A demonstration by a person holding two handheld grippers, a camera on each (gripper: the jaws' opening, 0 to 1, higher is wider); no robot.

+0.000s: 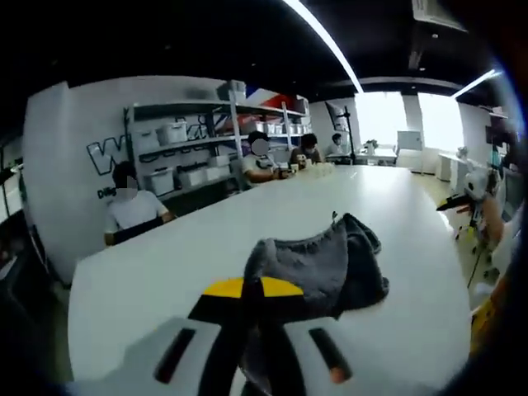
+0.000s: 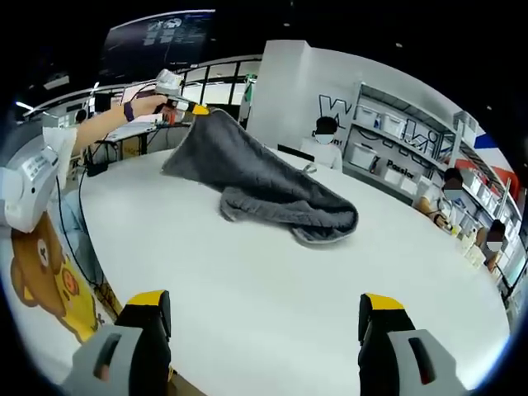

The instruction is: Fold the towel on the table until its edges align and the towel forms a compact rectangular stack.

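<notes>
Towel (image 2: 272, 186) corner lifted, clamped in left tongs (image 1: 262, 290) — right tongs (image 2: 264, 318) apart, seemingly well short of it

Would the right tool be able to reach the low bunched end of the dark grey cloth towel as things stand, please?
Probably yes: the right tool is open, and bare white table lies between it and the dark grey cloth towel. The left tool lifts only the far corner.

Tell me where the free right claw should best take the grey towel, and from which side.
Probably the loose bunched end of the towel lying on the table, nearest the open right claw. The left claw already holds the far corner lifted, so coming in low from the near side to pinch that edge looks best.
</notes>
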